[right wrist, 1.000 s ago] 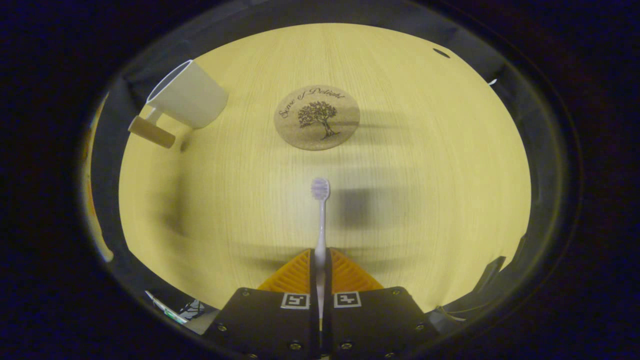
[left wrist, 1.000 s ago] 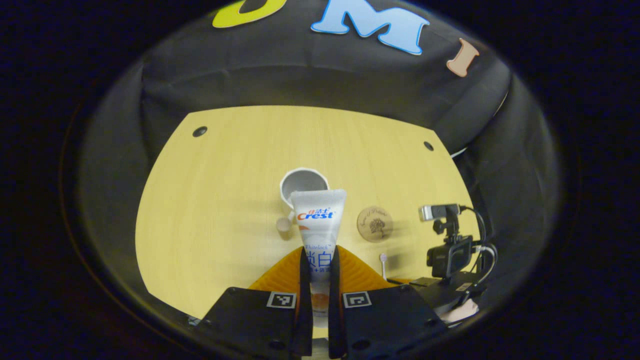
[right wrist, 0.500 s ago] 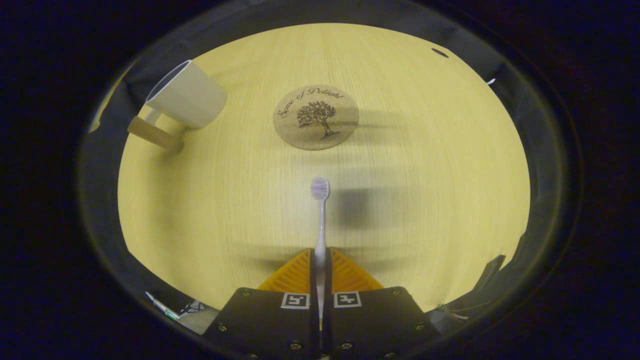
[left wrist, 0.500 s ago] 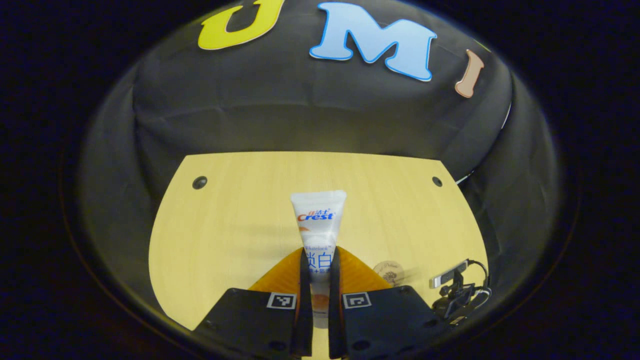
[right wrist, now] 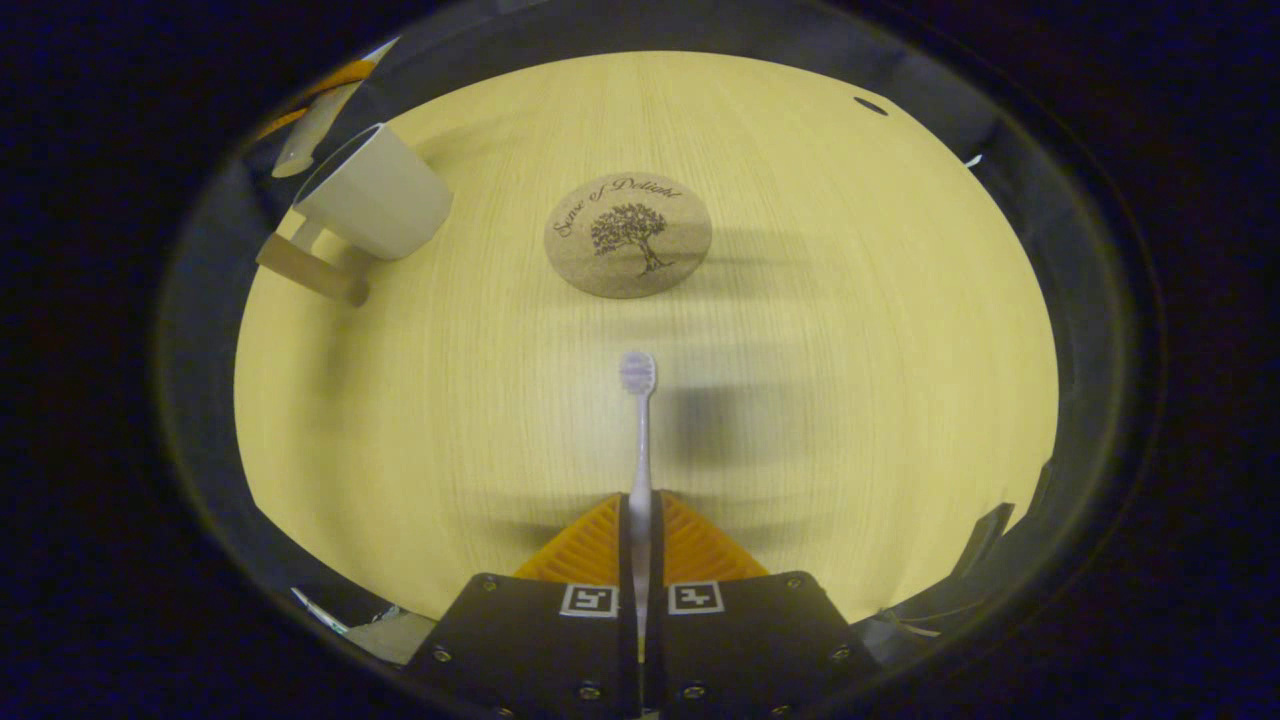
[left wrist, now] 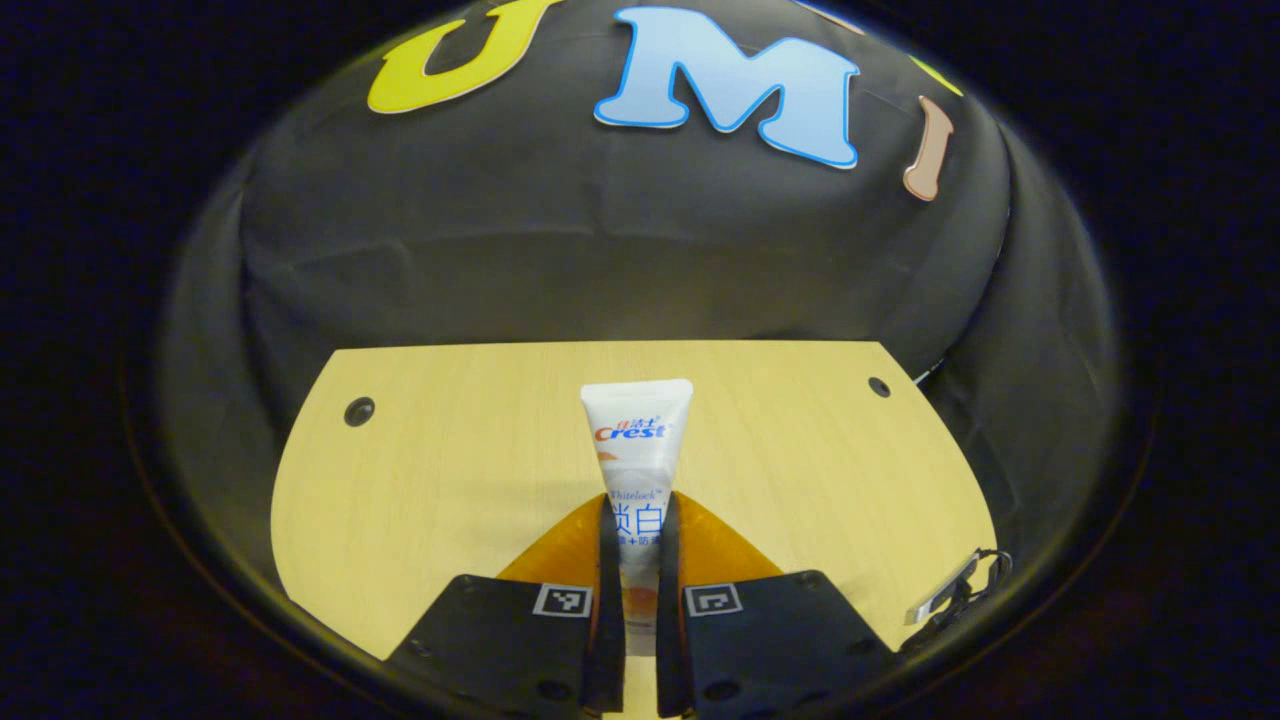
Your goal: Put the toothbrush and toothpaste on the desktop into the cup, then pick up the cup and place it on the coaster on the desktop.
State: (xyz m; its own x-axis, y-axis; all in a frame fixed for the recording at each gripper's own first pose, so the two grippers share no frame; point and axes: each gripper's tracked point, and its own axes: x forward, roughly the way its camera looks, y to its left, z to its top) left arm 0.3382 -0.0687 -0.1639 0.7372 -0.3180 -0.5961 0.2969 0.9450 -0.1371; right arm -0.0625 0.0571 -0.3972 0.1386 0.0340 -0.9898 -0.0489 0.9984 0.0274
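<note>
My left gripper (left wrist: 638, 515) is shut on a white toothpaste tube (left wrist: 637, 440), whose flat end points up over the wooden desktop (left wrist: 450, 480). My right gripper (right wrist: 640, 505) is shut on the handle of a white toothbrush (right wrist: 638, 420), bristle head forward, a little above the desk. In the right gripper view a white cup (right wrist: 375, 205) with a wooden handle stands at the far left, and a round cork coaster (right wrist: 628, 235) lies right of it. The lower end of the toothpaste tube (right wrist: 298, 145) hangs just above the cup's rim, held by the left gripper (right wrist: 320, 85).
Two dark round holes (left wrist: 358, 411) (left wrist: 879, 386) sit near the desk's far corners. A small camera with a cable (left wrist: 950, 595) pokes in at the desk's right edge. Black cloth walls close in the far side.
The left gripper view has tilted up, so cup and coaster dropped below its sight. In the right gripper view the toothpaste's end has come in above the cup. The right gripper has barely moved.
</note>
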